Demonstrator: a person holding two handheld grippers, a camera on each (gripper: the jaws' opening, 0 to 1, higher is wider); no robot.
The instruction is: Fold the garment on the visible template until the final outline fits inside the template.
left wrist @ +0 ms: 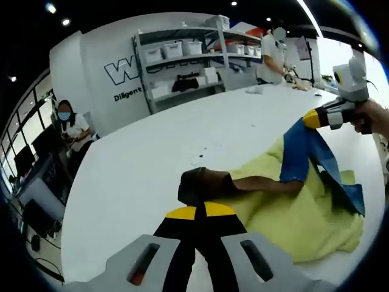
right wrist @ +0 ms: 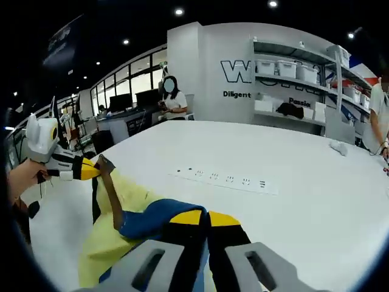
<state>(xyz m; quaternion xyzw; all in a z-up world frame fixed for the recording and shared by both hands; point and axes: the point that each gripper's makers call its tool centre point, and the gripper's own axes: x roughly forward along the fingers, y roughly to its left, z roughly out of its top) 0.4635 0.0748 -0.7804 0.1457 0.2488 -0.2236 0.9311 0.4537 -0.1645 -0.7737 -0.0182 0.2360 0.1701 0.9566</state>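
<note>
— Where's the garment (left wrist: 304,207)?
— On the white table (left wrist: 152,164). Your left gripper (left wrist: 199,214) has its jaws clamped on the dark brown sleeve (left wrist: 206,182); your right gripper (right wrist: 197,220) is clamped on the blue sleeve (right wrist: 152,219).

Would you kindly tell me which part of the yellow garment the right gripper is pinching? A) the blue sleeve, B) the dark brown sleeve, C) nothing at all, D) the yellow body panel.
A: in the left gripper view the right gripper pinches the end of the blue sleeve of the yellow fabric garment, lifting it off the white table.
</note>
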